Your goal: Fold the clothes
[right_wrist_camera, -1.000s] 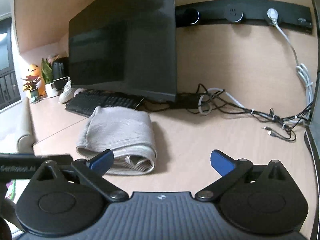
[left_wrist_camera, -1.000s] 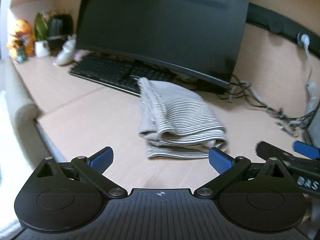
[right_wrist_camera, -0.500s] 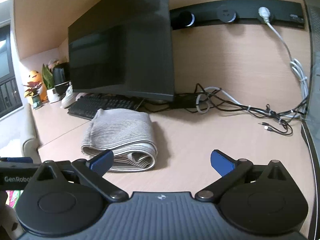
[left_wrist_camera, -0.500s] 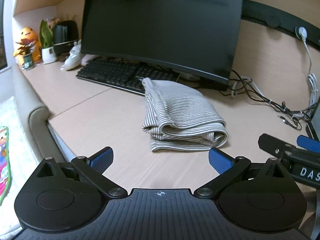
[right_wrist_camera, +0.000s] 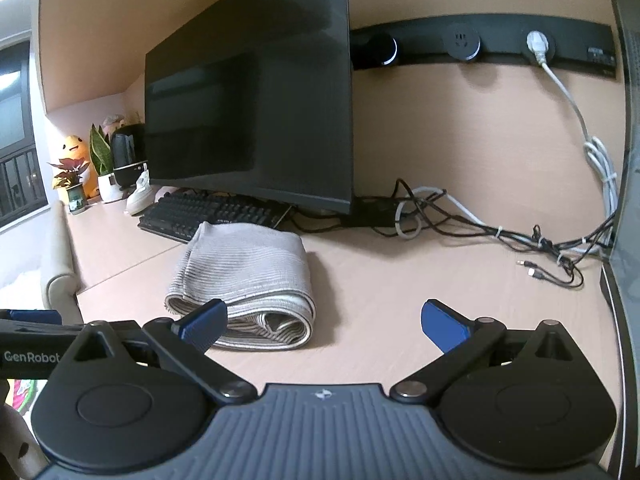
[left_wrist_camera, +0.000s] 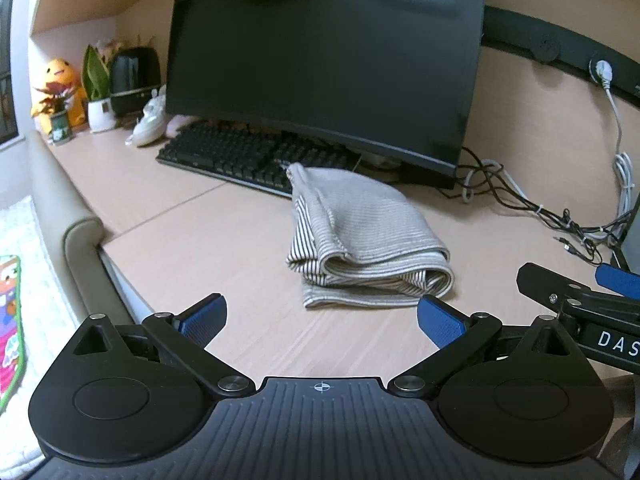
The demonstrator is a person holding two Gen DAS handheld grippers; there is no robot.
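The folded cloth (left_wrist_camera: 368, 240) has grey and white stripes. The worktop (left_wrist_camera: 224, 248) is light wood. The screen (left_wrist_camera: 324, 52) is black.

Count, both wrist views:
- folded striped garment (left_wrist_camera: 360, 236): 1, on the worktop (left_wrist_camera: 192, 248)
- monitor (left_wrist_camera: 328, 52): 1
- keyboard (left_wrist_camera: 240, 156): 1
- grippers: 2, left gripper (left_wrist_camera: 320, 320) and right gripper (right_wrist_camera: 324, 322), two blue-padded jaws each
- potted plants: 2, one red-leaved (left_wrist_camera: 56, 108), one green-leaved (left_wrist_camera: 97, 96)
- orange plush toy (left_wrist_camera: 60, 76): 1
- white plug (right_wrist_camera: 538, 46) in the wall socket strip (right_wrist_camera: 480, 46): 1
- loose cable bundle (right_wrist_camera: 480, 232): strands uncountable.
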